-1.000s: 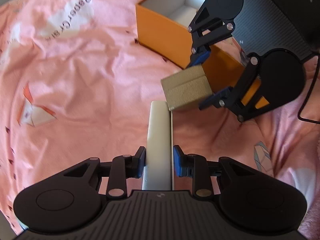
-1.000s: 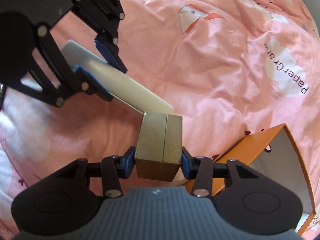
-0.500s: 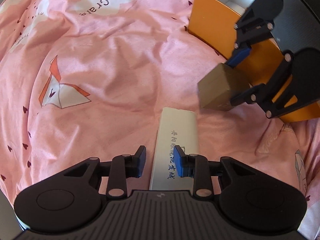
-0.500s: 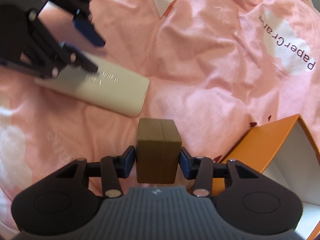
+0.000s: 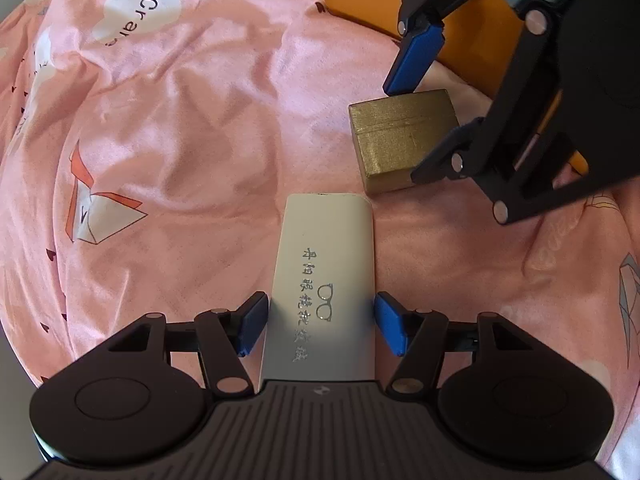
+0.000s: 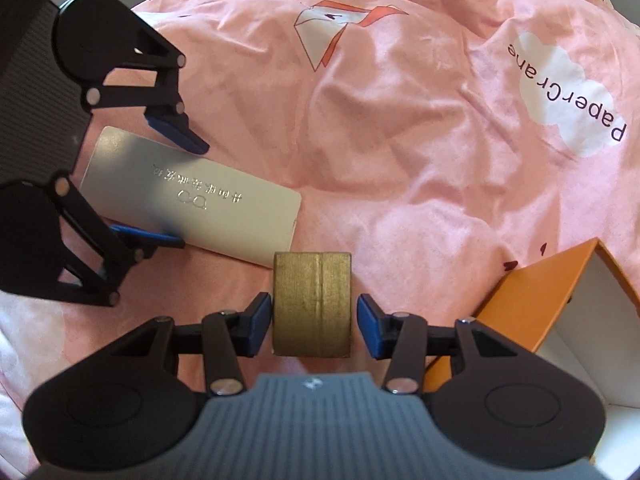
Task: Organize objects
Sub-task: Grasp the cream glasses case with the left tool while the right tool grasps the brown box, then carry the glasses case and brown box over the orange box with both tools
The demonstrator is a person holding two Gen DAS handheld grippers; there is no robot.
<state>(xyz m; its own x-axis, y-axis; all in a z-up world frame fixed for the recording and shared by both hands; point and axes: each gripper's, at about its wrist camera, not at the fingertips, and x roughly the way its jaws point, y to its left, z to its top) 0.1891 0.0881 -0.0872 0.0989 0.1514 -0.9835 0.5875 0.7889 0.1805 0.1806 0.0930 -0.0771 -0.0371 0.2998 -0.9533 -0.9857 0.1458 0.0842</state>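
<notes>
Orange box's white interior shows only rightward.

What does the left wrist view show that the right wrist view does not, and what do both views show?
Only the left wrist view shows the open left hand-held gripper from behind, its fingers on either side of the white glasses case, and a grey crane print at the right edge.

Only the right wrist view shows the white inside of the orange box and the open right hand-held gripper from behind.

Both show the gold block lying beside the case on the pink bedsheet, between open fingers.
</notes>
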